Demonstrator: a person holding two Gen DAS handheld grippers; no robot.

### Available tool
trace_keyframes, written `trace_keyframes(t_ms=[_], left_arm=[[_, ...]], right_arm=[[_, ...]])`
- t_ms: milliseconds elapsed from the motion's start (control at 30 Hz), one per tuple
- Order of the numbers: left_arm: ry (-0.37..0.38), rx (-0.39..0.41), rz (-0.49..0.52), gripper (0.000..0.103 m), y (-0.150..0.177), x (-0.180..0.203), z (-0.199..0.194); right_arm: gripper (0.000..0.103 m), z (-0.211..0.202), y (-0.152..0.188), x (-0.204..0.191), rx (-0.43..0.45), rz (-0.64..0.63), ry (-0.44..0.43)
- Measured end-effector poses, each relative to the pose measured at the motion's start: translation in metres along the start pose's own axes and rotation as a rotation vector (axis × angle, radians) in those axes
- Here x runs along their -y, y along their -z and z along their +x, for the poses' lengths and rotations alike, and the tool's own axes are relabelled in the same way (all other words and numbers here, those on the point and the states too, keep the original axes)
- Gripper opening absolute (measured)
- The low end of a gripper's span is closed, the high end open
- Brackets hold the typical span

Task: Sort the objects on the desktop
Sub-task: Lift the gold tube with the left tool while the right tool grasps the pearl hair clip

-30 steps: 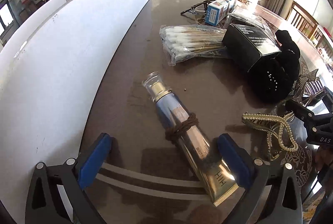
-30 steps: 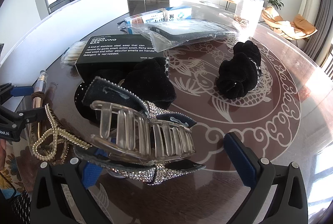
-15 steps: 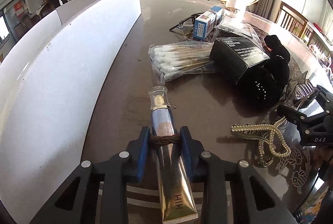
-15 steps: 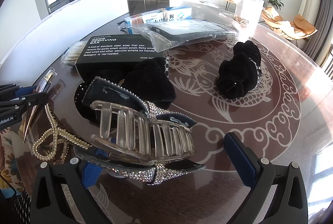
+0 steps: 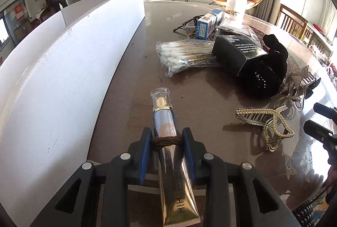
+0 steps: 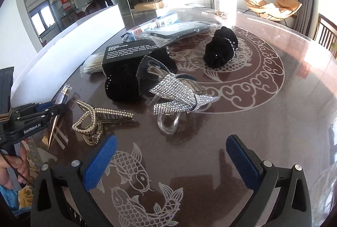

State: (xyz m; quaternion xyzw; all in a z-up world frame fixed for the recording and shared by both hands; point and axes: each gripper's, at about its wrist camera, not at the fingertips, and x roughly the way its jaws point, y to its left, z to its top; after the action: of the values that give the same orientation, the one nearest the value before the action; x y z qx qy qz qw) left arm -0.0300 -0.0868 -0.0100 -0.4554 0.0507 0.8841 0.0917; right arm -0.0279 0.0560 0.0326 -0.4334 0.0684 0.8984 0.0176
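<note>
Left gripper [image 5: 167, 143]: we see its two blue pads pressed onto the sides of a tube, right where a brown hair tie is wrapped around it. The jaws have just been closing, with the tube between them.
Tube [image 5: 168, 142]: we see it over the near edge of the table [image 5: 200, 100], close to the white wall [image 5: 63, 69]. It is long and thin. Its long side runs straight along the gripper. The clear cap points away from us. The flat gold end points back at us.
Hair tie [image 5: 166, 141]: it loops around the middle of the tube, between the pads.
Right gripper [image 6: 168, 160]: we see its blue pads spread wide apart. Nothing is between them, only the table with its fish drawing.
Pearl hair clip [image 6: 99, 119]: it lies on the table between the two grippers.
Sparkly hair clip [image 6: 179, 98]: it lies just past the right gripper, leaning on a black scrunchie [image 6: 124, 85].
Cotton swabs [image 5: 185, 54]: a bag of them lies farther off, beside a black box [image 5: 238, 52].
</note>
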Motion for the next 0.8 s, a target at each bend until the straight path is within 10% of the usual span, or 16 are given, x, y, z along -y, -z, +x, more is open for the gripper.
trace_keyframes(t_ms=[133, 333, 600, 700, 800], left_arm=[[0.010, 0.003, -0.006, 0.030, 0.002, -0.002, -0.002], [0.009, 0.014, -0.012, 0.030, 0.003, -0.001, -0.003], [0.019, 0.013, -0.005, 0.030, 0.005, -0.003, -0.004], [0.014, 0.016, -0.004, 0.030, 0.007, -0.001, -0.005], [0.043, 0.016, 0.011, 0.029, 0.008, 0.003, -0.006]], right_arm=[[0.103, 0.012, -0.007, -0.007, -0.071, 0.016, -0.008], [0.103, 0.013, 0.001, -0.037, -0.118, 0.096, -0.245], [0.102, 0.046, -0.017, -0.083, -0.051, -0.069, -0.079], [0.081, 0.047, -0.017, -0.087, -0.012, -0.169, -0.027], [0.081, 0.037, -0.012, -0.070, -0.015, -0.175, -0.067]])
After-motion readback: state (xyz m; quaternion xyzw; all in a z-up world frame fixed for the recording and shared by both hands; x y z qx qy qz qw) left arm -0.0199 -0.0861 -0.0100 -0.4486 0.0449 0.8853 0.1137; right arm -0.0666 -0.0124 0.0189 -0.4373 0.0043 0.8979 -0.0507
